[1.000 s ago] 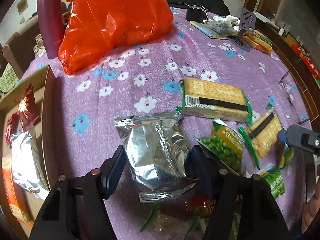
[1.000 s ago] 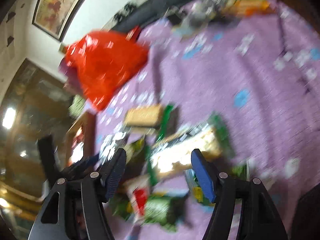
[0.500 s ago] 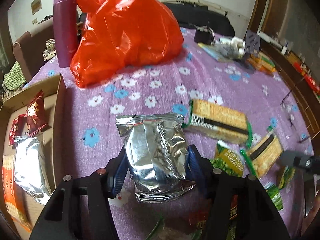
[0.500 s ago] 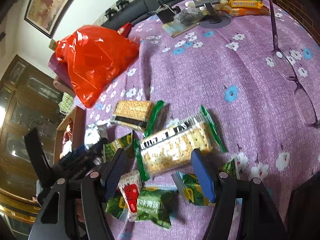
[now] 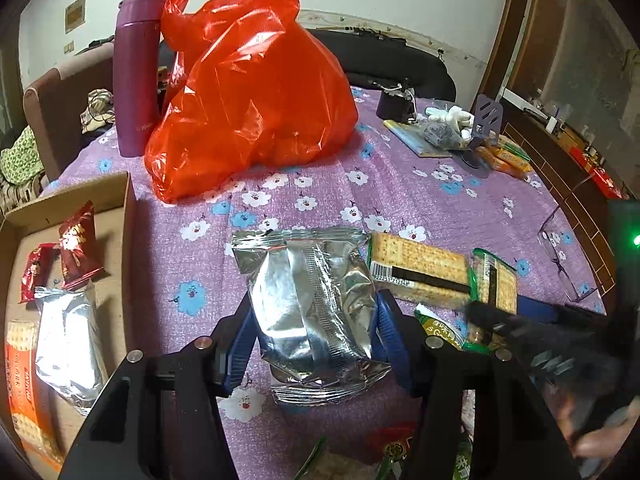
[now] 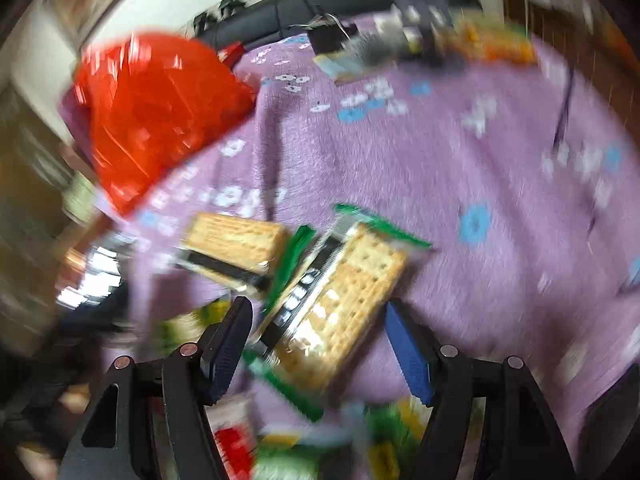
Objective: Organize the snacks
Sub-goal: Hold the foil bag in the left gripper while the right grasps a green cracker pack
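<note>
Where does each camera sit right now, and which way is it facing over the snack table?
Left wrist: on the left gripper, angled down across the purple tablecloth toward the red bag; its fingers clamp a silver packet; a hand shows bottom right.
Right wrist: on the right gripper, angled down, blurred; its open fingers straddle a cracker pack.
Shared: red bag, tablecloth, both cracker packs.

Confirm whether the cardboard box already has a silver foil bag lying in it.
Yes: in the left wrist view a silver foil bag lies inside the cardboard box, below two small red packets.
</note>
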Demonstrator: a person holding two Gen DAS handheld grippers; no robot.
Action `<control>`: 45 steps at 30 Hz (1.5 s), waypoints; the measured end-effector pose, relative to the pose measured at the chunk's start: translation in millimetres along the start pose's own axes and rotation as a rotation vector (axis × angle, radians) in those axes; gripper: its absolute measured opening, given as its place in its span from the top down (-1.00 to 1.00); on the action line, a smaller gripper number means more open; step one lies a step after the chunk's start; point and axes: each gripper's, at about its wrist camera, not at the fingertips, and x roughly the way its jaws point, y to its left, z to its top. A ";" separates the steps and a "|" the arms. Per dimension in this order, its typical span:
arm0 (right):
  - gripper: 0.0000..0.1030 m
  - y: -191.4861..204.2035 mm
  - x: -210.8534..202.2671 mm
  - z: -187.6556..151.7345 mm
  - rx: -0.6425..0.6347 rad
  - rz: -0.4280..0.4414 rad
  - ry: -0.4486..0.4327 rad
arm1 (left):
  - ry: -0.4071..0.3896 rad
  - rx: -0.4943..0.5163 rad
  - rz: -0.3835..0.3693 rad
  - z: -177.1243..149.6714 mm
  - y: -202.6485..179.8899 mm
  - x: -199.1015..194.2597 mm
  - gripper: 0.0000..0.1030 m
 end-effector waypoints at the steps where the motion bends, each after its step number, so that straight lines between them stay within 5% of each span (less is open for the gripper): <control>1: -0.41 7.4 0.7 -2.9 -0.043 -0.037 -0.007 | 0.002 -0.002 -0.004 -0.7 1.0 -0.3 -0.10; 6: 0.02 -3.4 -6.2 -10.1 -0.054 -0.081 -0.023 | 0.007 -0.007 -0.020 -2.9 3.5 -1.1 -0.10; 12: 0.02 -28.8 -25.7 -14.6 0.051 0.046 -0.093 | -0.004 0.018 -0.034 -5.9 -3.6 -3.6 -0.10; 18: 0.03 -10.8 -48.5 -17.3 0.009 0.101 -0.195 | -0.029 0.048 -0.037 -7.7 -11.3 -6.4 -0.10; 27: 0.03 23.2 -49.5 -26.9 -0.097 0.132 -0.216 | -0.044 0.077 -0.019 -9.4 -17.7 -7.9 -0.10; 45: 0.03 21.9 -54.3 -26.0 -0.083 0.157 -0.239 | -0.105 0.109 0.051 -9.0 -21.8 -15.1 -0.10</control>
